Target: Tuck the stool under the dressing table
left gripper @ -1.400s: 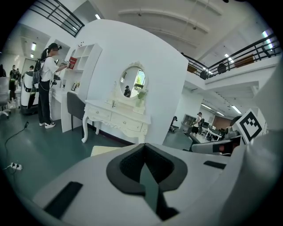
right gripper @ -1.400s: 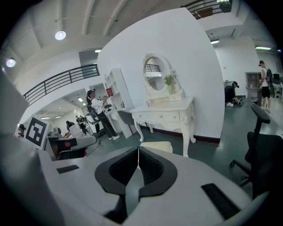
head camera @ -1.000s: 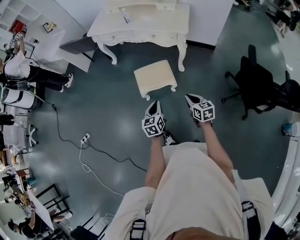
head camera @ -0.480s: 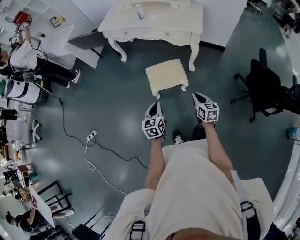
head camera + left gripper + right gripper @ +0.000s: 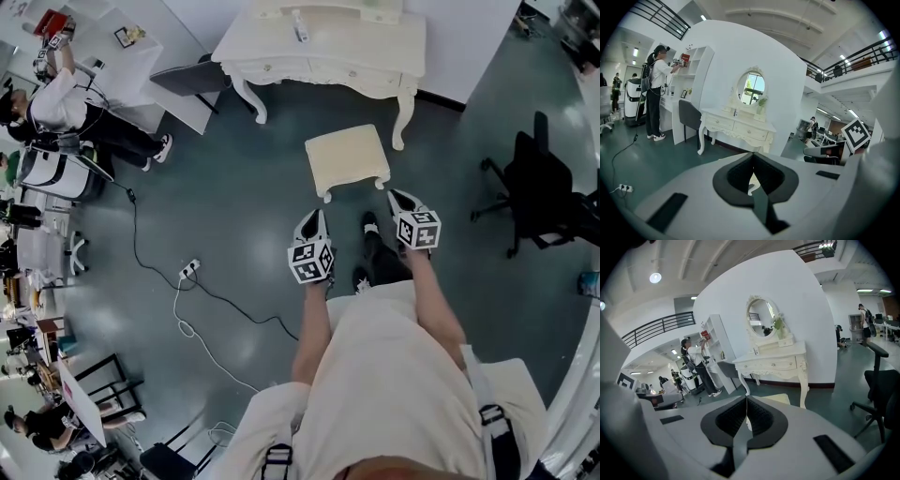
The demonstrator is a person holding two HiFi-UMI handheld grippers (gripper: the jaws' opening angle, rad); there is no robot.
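A cream stool (image 5: 346, 159) stands on the dark floor just in front of the cream dressing table (image 5: 328, 52), outside its legs. The dressing table (image 5: 736, 127) carries an oval mirror (image 5: 752, 88) against a white wall. My left gripper (image 5: 313, 220) is shut and empty, short of the stool's near left corner. My right gripper (image 5: 397, 196) is shut and empty too, close beside the stool's near right corner, apart from it. In the right gripper view the table (image 5: 773, 363) and a strip of the stool (image 5: 776, 399) show beyond the closed jaws.
A black office chair (image 5: 539, 192) stands at the right. A white cable with a power strip (image 5: 189, 270) trails over the floor at the left. A person (image 5: 75, 117) stands at white shelves and a desk (image 5: 141, 56) at the upper left.
Both grippers have come forward toward the stool, which now lies nearer to them and lower in the head view. The jaws stayed shut.
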